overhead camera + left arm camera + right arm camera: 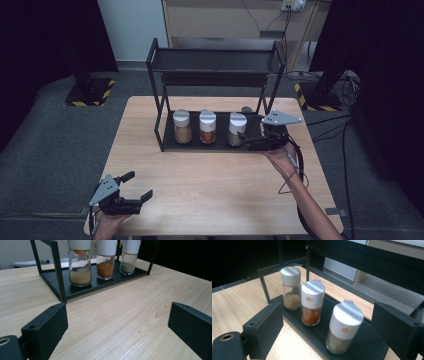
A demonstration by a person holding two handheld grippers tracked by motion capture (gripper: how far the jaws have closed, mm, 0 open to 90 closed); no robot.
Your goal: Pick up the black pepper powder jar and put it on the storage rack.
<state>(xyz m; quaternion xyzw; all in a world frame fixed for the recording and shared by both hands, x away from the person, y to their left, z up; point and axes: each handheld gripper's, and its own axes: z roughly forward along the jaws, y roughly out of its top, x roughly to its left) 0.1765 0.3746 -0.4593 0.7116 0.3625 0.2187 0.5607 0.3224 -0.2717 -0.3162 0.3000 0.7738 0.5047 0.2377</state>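
Spice jar (343, 326) with grey-brown powder stands between the right gripper (329, 327) jaws, wide apart and holding nothing, at the rack (170, 142) shelf's right end. Glass: likely rigid, light, slippery, breakable; grip the body under the cap. Left gripper (122, 197) gapes empty over the counter (210, 185).

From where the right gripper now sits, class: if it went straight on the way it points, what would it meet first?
Most likely the grey-filled spice jar, nearest of three on the black rack. It stands between the open jaws of the right gripper, with no pad visibly touching it. Depth is hard to judge.
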